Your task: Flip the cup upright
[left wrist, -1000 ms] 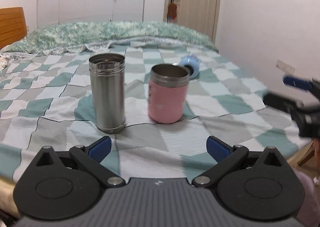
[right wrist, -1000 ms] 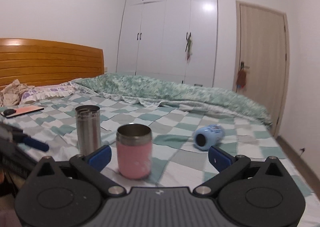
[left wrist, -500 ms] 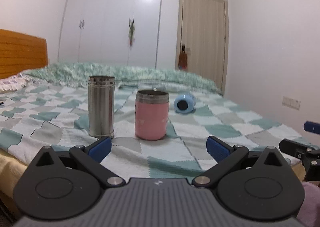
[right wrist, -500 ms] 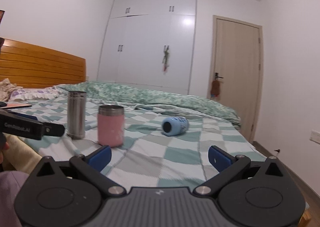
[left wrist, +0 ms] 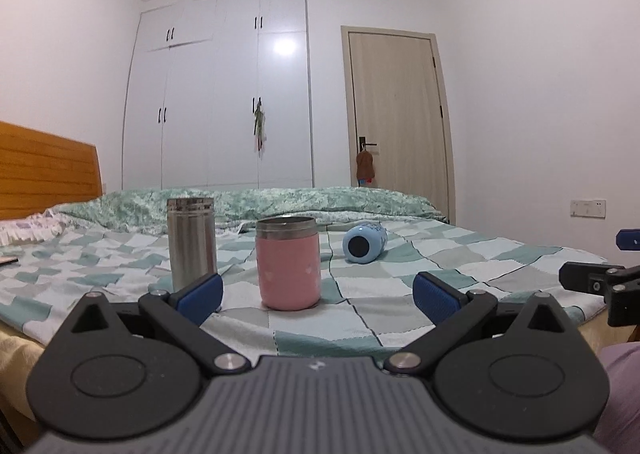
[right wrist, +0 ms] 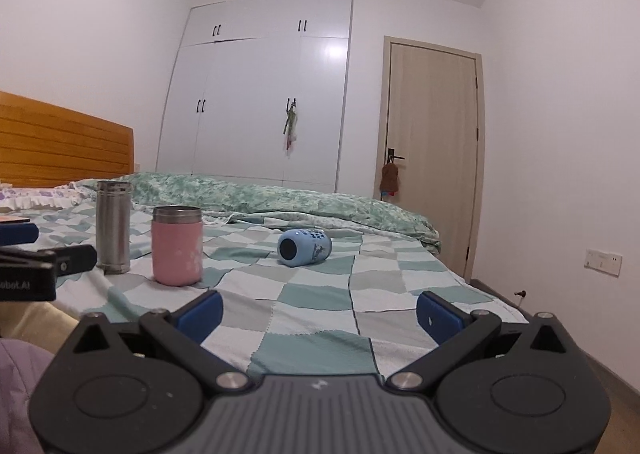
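Beyond both spread, empty tongs (right wrist: pixel 318 310), well apart, lies the blue cup (right wrist: pixel 305 247) (sideways).

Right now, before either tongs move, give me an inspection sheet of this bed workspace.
Surface: green-and-white checked bedspread, rumpled green quilt behind.
Job's things: light-blue cup lying on its side, dark end toward the camera.
Clutter: pink steel-rimmed cup and tall steel tumbler, both upright.
Tongs: left tongs and right tongs open, empty.
Cables: nothing seen.
Surroundings: white wardrobe, wooden door, wooden headboard.
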### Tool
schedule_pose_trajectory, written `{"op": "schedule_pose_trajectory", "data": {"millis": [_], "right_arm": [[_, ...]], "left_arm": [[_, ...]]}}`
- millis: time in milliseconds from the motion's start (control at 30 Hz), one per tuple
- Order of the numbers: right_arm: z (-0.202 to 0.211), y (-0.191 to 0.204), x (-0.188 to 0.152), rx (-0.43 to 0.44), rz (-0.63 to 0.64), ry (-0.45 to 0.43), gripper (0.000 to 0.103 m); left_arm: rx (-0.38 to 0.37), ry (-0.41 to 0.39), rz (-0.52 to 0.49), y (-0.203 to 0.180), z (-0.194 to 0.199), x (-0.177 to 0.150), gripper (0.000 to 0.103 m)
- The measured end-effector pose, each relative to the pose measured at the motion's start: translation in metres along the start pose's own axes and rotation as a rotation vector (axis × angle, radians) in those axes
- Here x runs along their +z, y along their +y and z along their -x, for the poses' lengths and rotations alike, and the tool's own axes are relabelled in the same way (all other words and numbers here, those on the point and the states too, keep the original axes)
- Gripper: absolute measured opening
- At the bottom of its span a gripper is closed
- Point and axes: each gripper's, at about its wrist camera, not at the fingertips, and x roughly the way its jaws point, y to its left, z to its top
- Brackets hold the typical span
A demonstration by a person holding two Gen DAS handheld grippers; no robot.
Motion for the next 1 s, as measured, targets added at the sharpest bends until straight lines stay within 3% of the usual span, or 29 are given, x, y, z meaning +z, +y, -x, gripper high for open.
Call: {"op": "schedule_pose_trajectory", "data": {"millis": [1000], "right_arm": [[0.0008, 0.0089, -0.0013, 0.006, 0.022, 0.0, 0.103]], "left_arm": [[0.005, -0.01, -0.016, -0.0028, 0.0007, -0.0018, 0.103]]}}
